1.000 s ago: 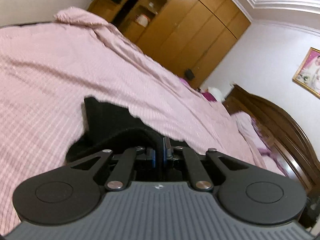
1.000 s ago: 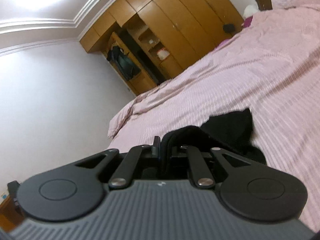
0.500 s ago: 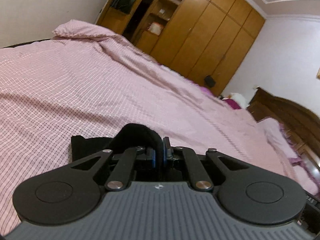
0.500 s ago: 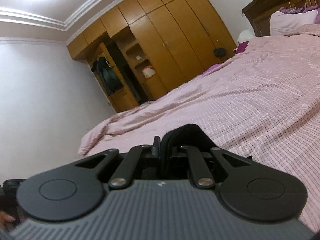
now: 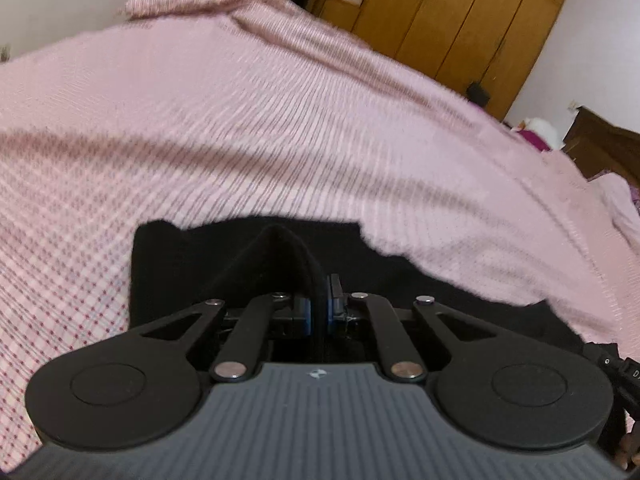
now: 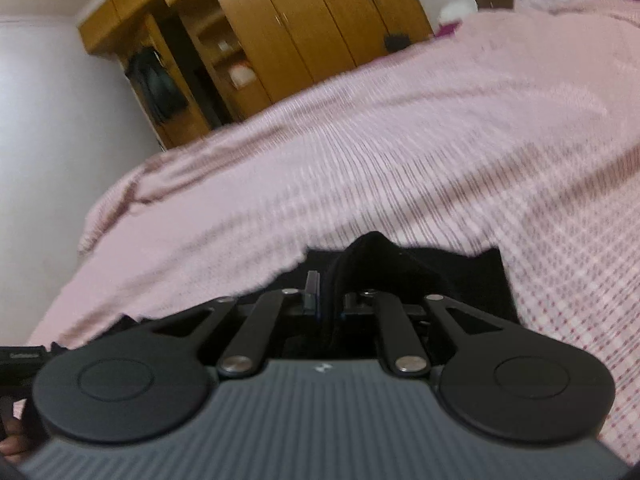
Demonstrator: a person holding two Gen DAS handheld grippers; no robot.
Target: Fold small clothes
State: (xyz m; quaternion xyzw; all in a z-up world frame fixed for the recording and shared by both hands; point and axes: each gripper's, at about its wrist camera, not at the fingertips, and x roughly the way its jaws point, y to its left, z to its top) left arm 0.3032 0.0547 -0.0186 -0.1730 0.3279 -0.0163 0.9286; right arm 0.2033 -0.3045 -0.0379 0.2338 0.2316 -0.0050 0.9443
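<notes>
One black garment lies on one pink bedspread, spread just ahead of two claws. The left gripper and right gripper each pinch a raised fold of it; its near part is hidden beneath them.

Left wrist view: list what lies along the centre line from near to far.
left gripper pinching the black garment → pink checked bedspread → wooden wardrobe
</notes>
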